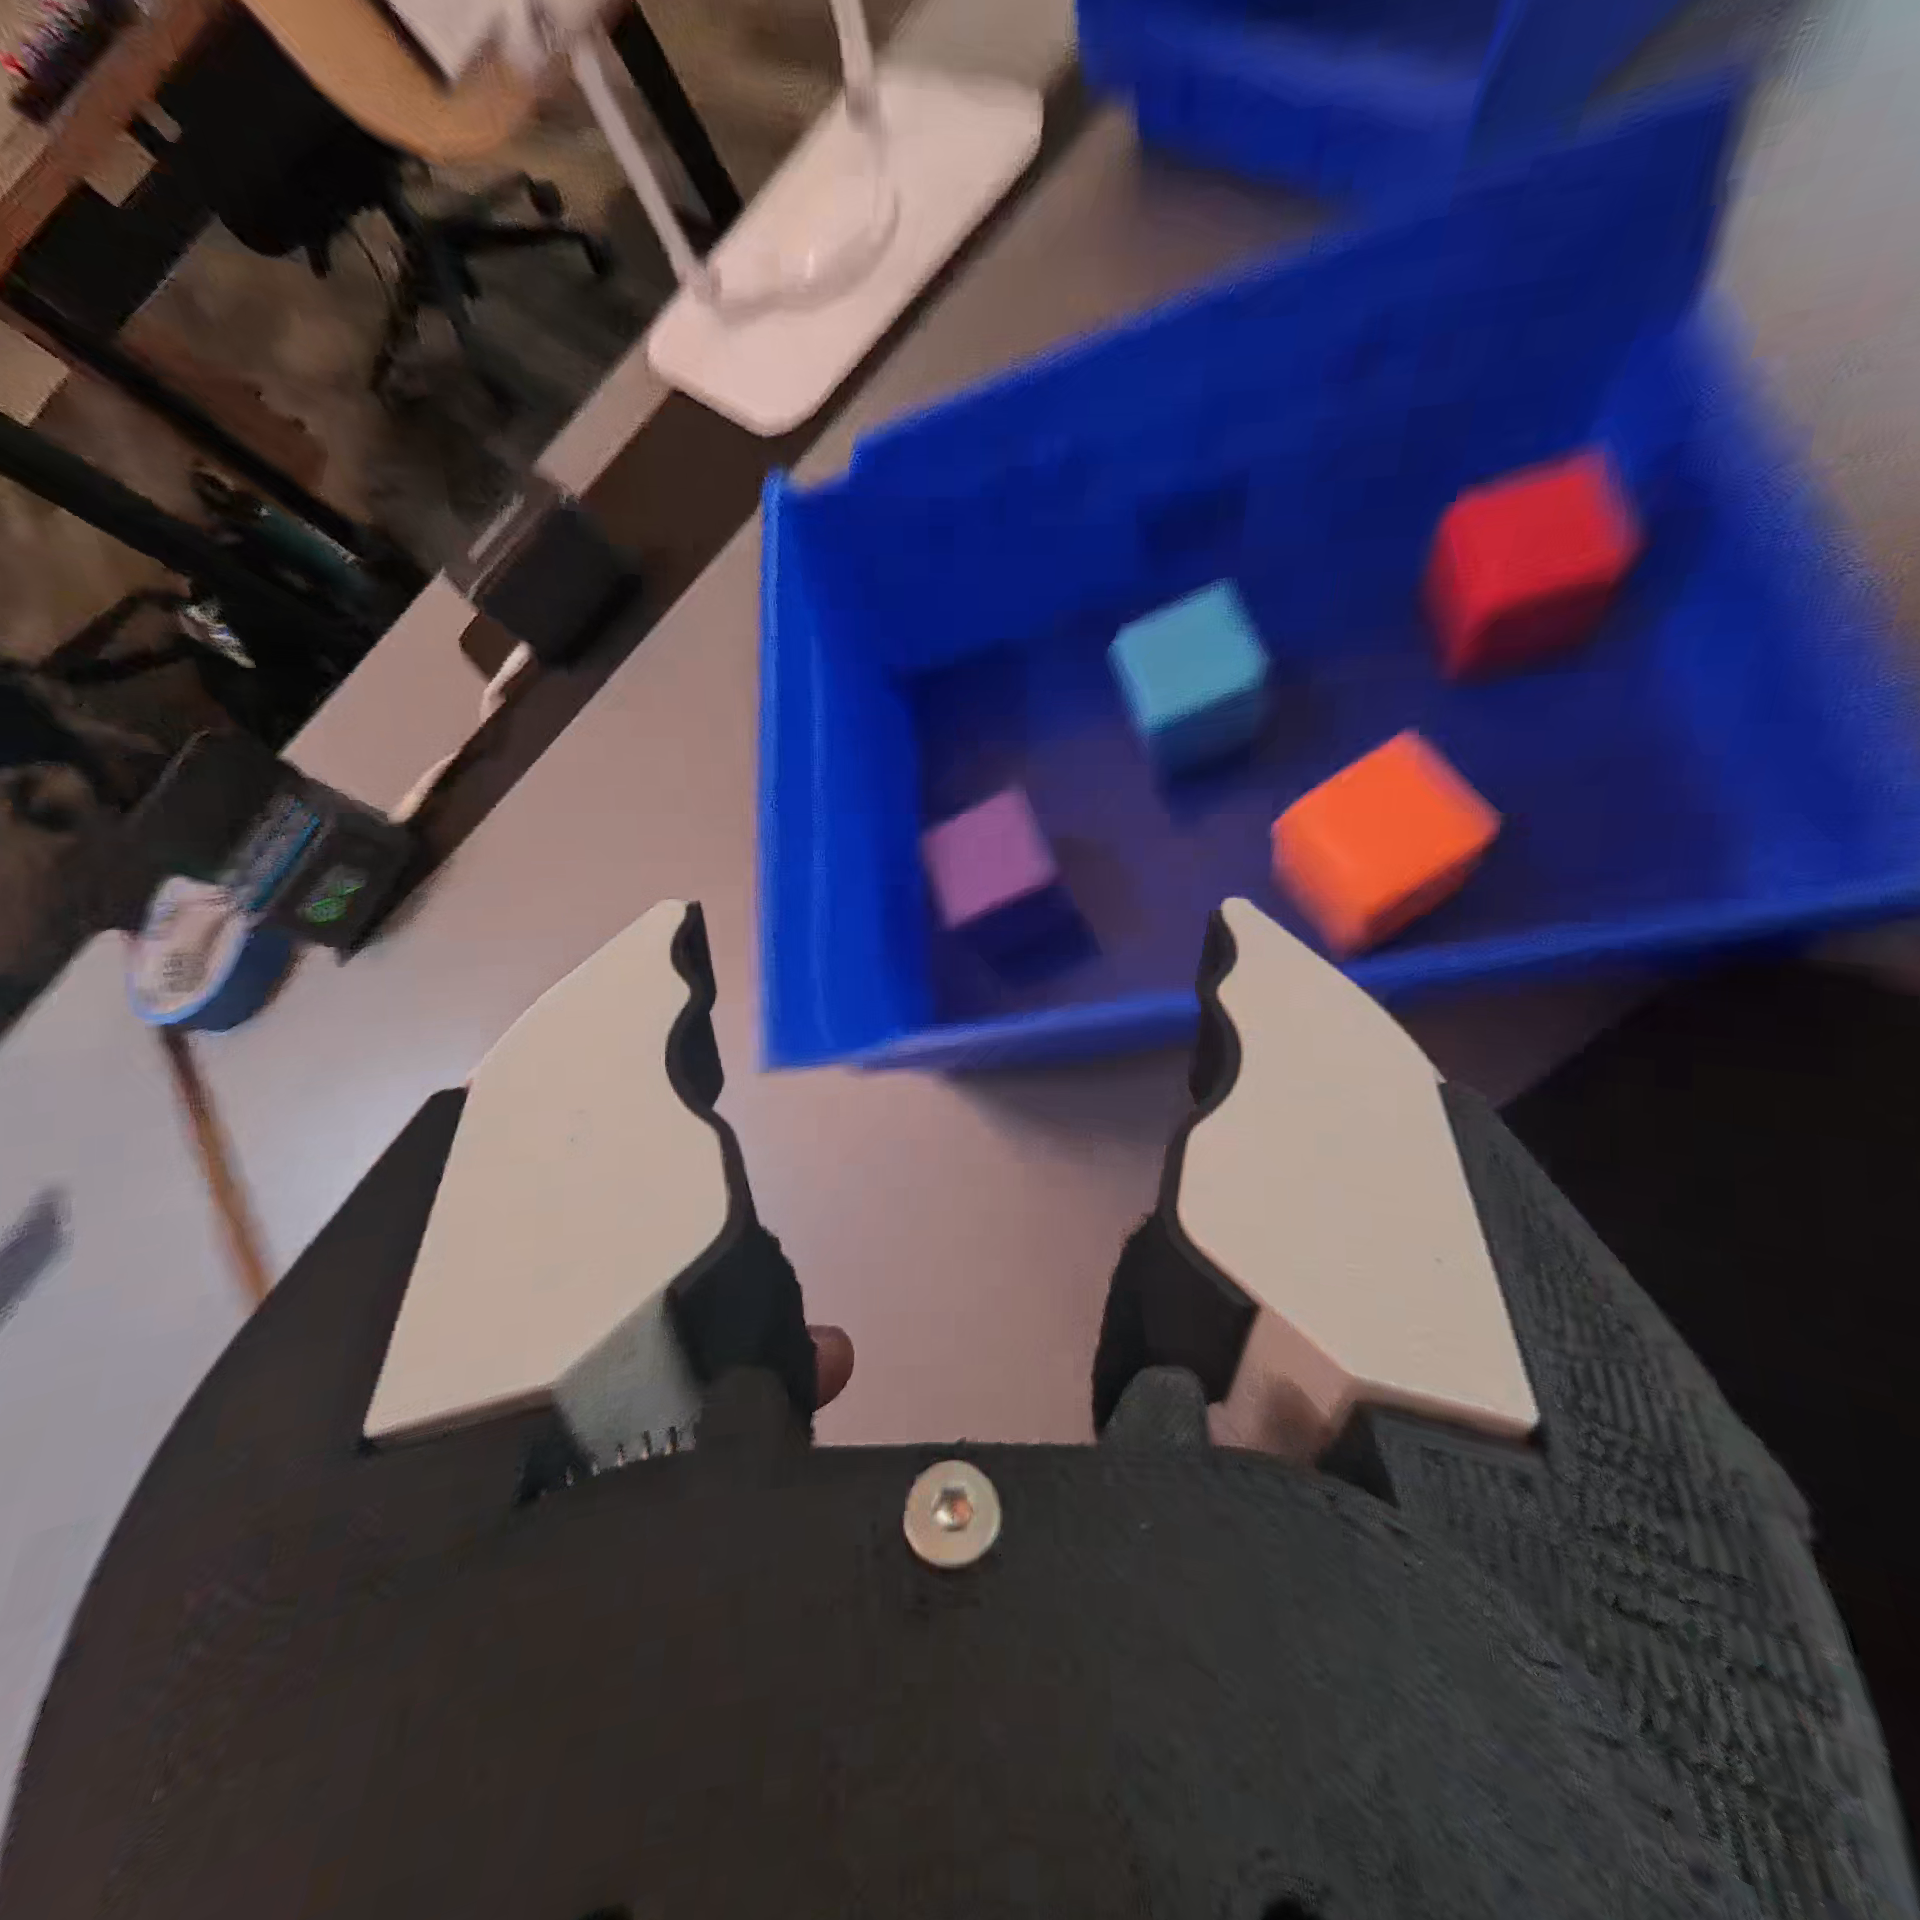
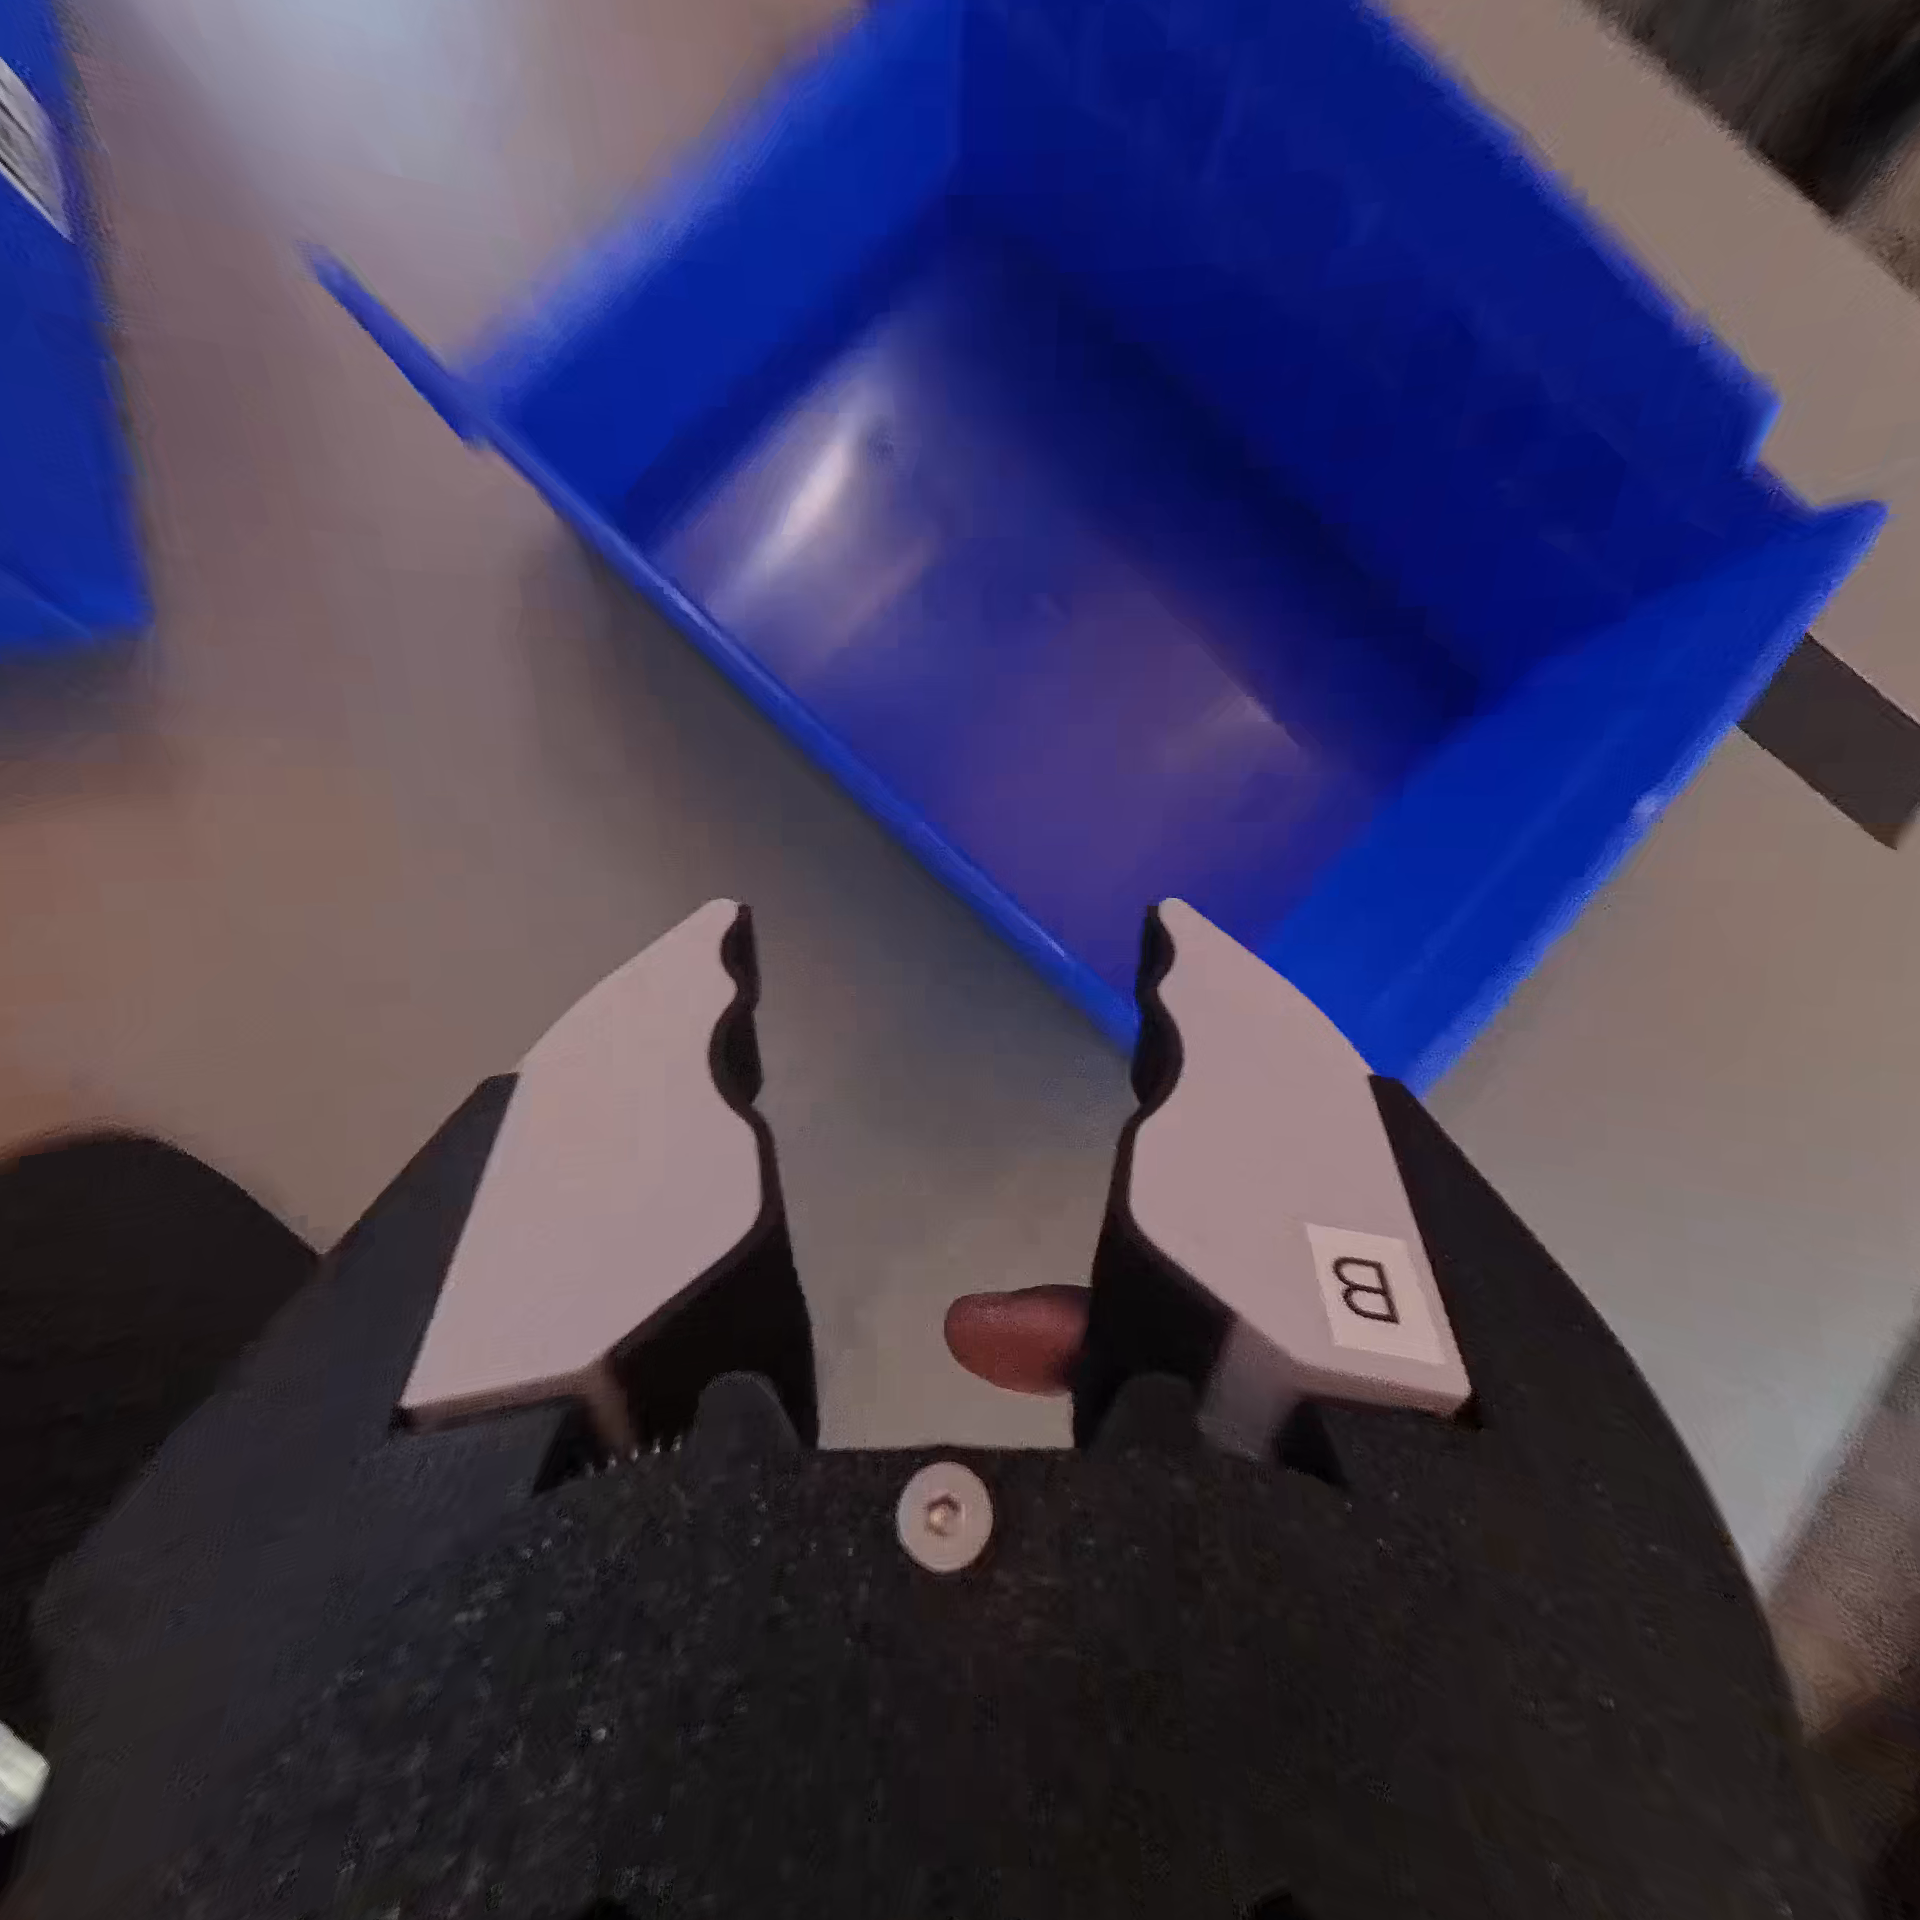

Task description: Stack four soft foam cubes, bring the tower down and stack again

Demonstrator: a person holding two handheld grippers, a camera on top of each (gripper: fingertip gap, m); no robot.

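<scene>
Currently the left gripper (image 1: 951,914), with its pale grey fingers on a black textured body, is hovering above the grey tabletop (image 1: 582,883) with its jaws spread wide and nothing between them. Just ahead of it, a blue plastic bin (image 1: 821,748) is holding all four soft foam cubes, lying apart on its floor and none stacked: a purple foam cube (image 1: 985,854) sitting nearest the corner by the gripper, a light blue foam cube (image 1: 1190,665) lying farther in, an orange foam cube (image 1: 1377,836) resting near the front wall, and a red foam cube (image 1: 1522,556) sitting farthest back. A white flat stand base (image 1: 831,281) is standing beyond the bin. The right gripper (image 2: 945,914) is likewise hanging with its jaws parted and gripping nothing, pointing at a second blue plastic bin (image 2: 1538,790) whose near corner is lying just beyond its fingertips.
</scene>
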